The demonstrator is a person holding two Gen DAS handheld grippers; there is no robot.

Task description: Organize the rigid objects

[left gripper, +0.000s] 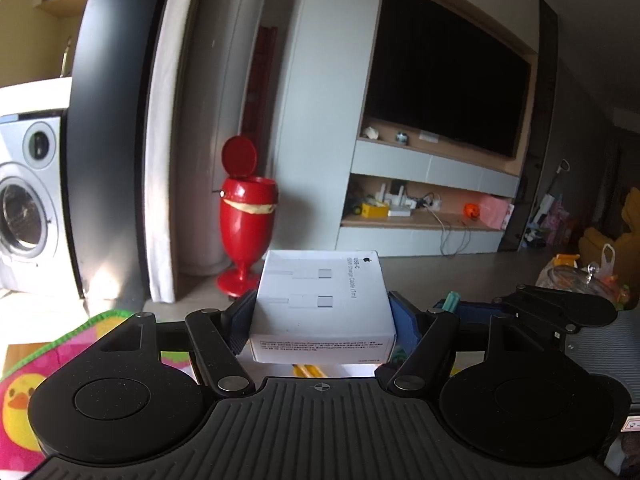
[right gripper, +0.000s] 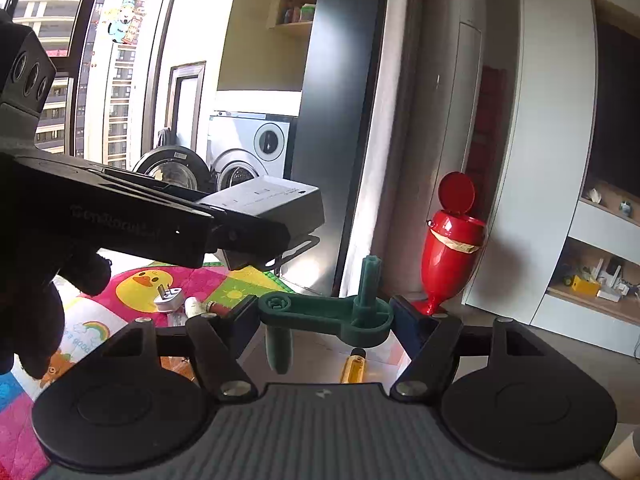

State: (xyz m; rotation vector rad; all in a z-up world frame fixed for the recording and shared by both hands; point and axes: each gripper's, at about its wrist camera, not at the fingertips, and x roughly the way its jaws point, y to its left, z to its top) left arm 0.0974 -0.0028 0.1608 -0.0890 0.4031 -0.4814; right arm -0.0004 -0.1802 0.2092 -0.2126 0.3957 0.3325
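Observation:
A white USB-C cable box (left gripper: 322,304) is clamped between the blue pads of my left gripper (left gripper: 322,320), held up in the air. The right wrist view shows that same box (right gripper: 264,204) at the upper left, with a dark-gloved hand (right gripper: 40,300) under the left gripper's body. My right gripper (right gripper: 324,316) is shut on a dark green plastic crank-shaped part (right gripper: 340,312) that spans the gap from pad to pad, with one peg up and one handle down. The right gripper's body (left gripper: 556,312) shows at the right of the left wrist view.
A colourful duck play mat (right gripper: 148,280) lies below with a white plug adapter (right gripper: 168,298) and small tubes on it. A yellow-handled tool (right gripper: 354,366) lies under the right gripper. A red goblet-shaped bin (left gripper: 246,216) stands by the wall, with washing machines (right gripper: 256,152) to its left and a TV cabinet (left gripper: 440,168) to its right.

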